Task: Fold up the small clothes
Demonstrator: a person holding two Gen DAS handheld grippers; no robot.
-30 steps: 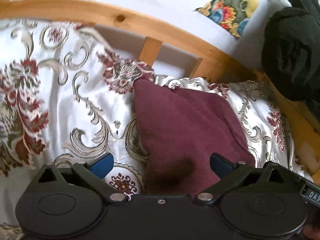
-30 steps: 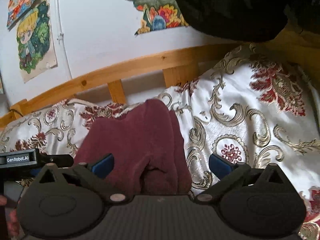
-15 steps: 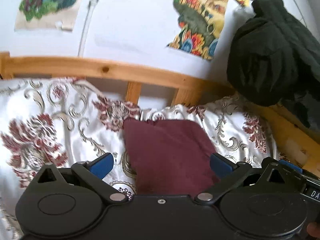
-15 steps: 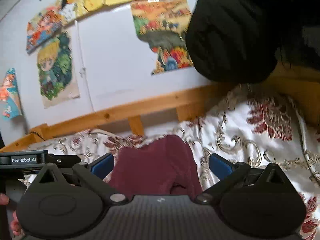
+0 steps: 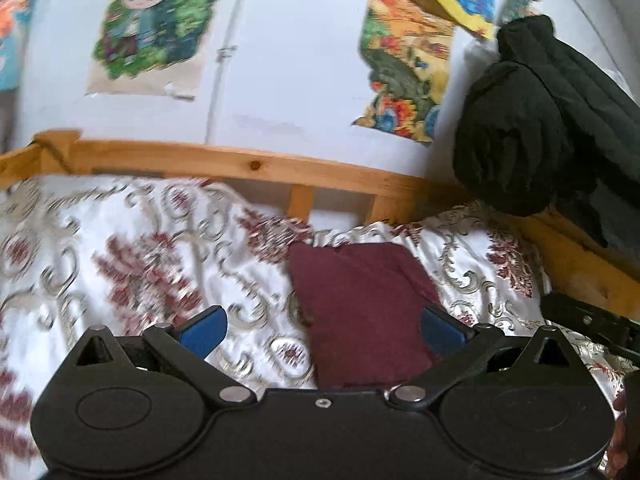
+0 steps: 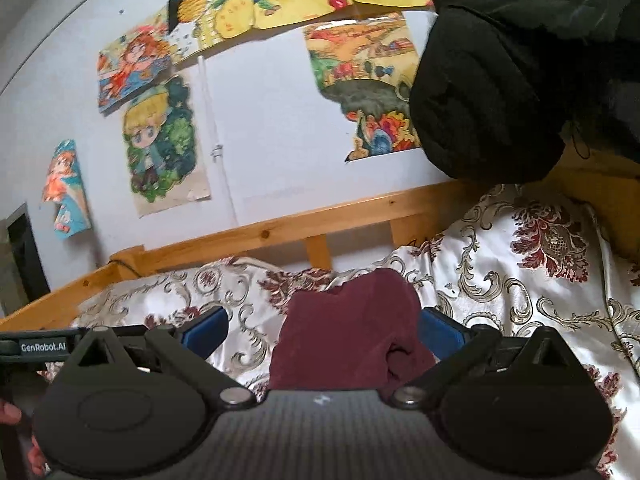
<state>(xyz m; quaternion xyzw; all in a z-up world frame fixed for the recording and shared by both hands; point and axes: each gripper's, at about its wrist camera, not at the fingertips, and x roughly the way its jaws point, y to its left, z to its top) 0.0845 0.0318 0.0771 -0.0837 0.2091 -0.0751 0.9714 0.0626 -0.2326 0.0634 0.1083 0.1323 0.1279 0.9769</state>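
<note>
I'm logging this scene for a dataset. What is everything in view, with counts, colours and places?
garment: one, maroon, folded, lying on the bedspread ahead of both grippers.
bedspread: one, white with red and gold floral scrolls, covering the bed.
bed rail: one, light wood, along the wall behind the bedspread.
dark bundle: one, black, hanging at the right.
posters: several, colourful cartoons, on the white wall.
left gripper: black with blue pads, jaws open, holding nothing.
right gripper: black with blue pads, jaws open, holding nothing.
</note>
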